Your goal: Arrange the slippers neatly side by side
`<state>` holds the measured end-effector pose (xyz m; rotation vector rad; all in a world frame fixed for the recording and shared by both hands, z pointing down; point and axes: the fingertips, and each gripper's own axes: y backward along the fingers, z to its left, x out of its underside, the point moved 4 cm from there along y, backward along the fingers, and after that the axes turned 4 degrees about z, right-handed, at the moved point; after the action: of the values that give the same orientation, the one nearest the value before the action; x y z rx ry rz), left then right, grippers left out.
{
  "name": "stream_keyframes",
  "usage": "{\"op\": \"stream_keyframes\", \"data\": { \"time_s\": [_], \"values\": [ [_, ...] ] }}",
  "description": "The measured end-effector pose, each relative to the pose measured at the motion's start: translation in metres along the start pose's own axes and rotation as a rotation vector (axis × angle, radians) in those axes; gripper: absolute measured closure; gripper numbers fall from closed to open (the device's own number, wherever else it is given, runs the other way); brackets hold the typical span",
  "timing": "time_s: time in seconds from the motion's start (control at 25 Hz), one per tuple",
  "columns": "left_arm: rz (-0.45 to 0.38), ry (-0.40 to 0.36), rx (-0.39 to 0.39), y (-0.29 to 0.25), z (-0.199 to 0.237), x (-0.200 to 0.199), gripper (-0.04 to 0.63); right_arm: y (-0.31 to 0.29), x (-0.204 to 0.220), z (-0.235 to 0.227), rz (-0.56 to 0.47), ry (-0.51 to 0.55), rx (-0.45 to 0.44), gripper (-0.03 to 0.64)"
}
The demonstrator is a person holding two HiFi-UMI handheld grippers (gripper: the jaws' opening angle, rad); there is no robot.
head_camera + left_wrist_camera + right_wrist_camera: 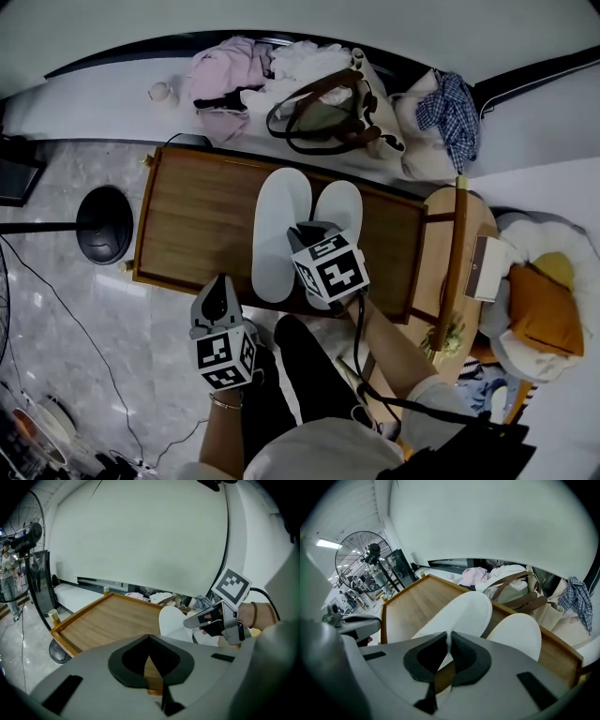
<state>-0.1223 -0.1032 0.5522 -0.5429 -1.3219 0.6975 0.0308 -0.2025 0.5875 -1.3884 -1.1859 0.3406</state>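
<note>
Two white slippers lie side by side, toes away from me, on a wooden tray table [187, 220]: the left slipper [279, 234] [464, 611] and the right slipper [339, 208] [518, 634]. My right gripper [303, 231] [449, 637] hovers at their near ends, over the left slipper's inner edge, jaws shut. A thin white sliver shows between its pads; I cannot tell whether slipper fabric is pinched. My left gripper [217, 284] [149, 637] is shut and empty, just in front of the table's near edge, left of the slippers.
A brown-handled bag [328, 117], pink clothes [225, 75] and a checked cloth [455, 112] lie on the white ledge behind the table. A fan base [103, 223] stands on the floor at left. A wooden side table [455, 262] and an orange cushion [544, 314] are at right.
</note>
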Motion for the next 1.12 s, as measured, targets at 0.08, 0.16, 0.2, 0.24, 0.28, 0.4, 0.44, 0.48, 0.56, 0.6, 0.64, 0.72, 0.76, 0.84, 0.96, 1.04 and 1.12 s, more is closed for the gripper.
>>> {"op": "stream_keyframes", "data": {
  "time_s": [0.08, 0.16, 0.2, 0.24, 0.28, 0.4, 0.44, 0.48, 0.56, 0.6, 0.64, 0.72, 0.76, 0.84, 0.96, 1.04, 1.12],
  "values": [
    [0.000, -0.002, 0.001, -0.001, 0.001, 0.000, 0.586, -0.001, 0.000, 0.000, 0.003, -0.001, 0.006, 0.577],
    [0.003, -0.001, 0.001, -0.001, 0.002, 0.000, 0.586, -0.001, 0.001, 0.000, 0.005, -0.005, 0.010, 0.577],
    [0.004, 0.000, 0.002, -0.002, 0.003, 0.001, 0.586, -0.001, 0.002, 0.000, 0.006, -0.007, 0.014, 0.575],
    [0.006, 0.001, 0.003, -0.002, 0.003, 0.001, 0.586, -0.001, 0.002, 0.000, 0.008, -0.010, 0.021, 0.575],
    [0.007, 0.002, 0.004, -0.002, 0.004, 0.002, 0.586, -0.002, 0.003, 0.000, 0.010, -0.013, 0.029, 0.575],
    [0.007, 0.000, 0.007, -0.001, 0.005, 0.002, 0.588, -0.002, 0.004, 0.000, 0.014, -0.030, 0.047, 0.575],
    [0.007, -0.001, 0.008, -0.001, 0.006, 0.001, 0.588, -0.002, 0.004, -0.001, 0.014, -0.037, 0.050, 0.575],
    [0.008, -0.001, 0.008, -0.002, 0.006, 0.001, 0.587, -0.003, 0.004, -0.001, 0.014, -0.042, 0.052, 0.574],
    [0.009, 0.000, 0.010, -0.002, 0.008, 0.001, 0.587, -0.002, 0.005, -0.001, 0.011, -0.049, 0.056, 0.572],
    [0.009, -0.001, 0.010, -0.002, 0.009, 0.001, 0.588, -0.002, 0.005, -0.001, 0.009, -0.051, 0.058, 0.571],
    [0.009, -0.001, 0.010, -0.002, 0.009, 0.001, 0.588, -0.002, 0.005, -0.001, 0.007, -0.052, 0.060, 0.568],
    [0.009, -0.002, 0.012, -0.003, 0.010, 0.000, 0.588, -0.001, 0.005, -0.001, 0.001, -0.060, 0.063, 0.558],
    [0.009, -0.002, 0.014, -0.003, 0.010, 0.000, 0.587, 0.000, 0.005, -0.002, -0.002, -0.067, 0.063, 0.551],
    [0.010, -0.005, 0.020, -0.003, 0.009, -0.001, 0.588, 0.002, 0.004, -0.003, -0.010, -0.084, 0.062, 0.541],
    [0.009, -0.016, 0.025, -0.001, 0.008, -0.004, 0.587, 0.005, 0.003, -0.003, -0.021, -0.103, 0.061, 0.533],
    [0.008, -0.021, 0.025, 0.000, 0.008, -0.006, 0.586, 0.007, 0.002, -0.002, -0.029, -0.114, 0.060, 0.529],
    [0.007, -0.031, 0.029, 0.002, 0.007, -0.009, 0.588, 0.010, 0.001, -0.002, -0.040, -0.127, 0.065, 0.526]
  ]
}}
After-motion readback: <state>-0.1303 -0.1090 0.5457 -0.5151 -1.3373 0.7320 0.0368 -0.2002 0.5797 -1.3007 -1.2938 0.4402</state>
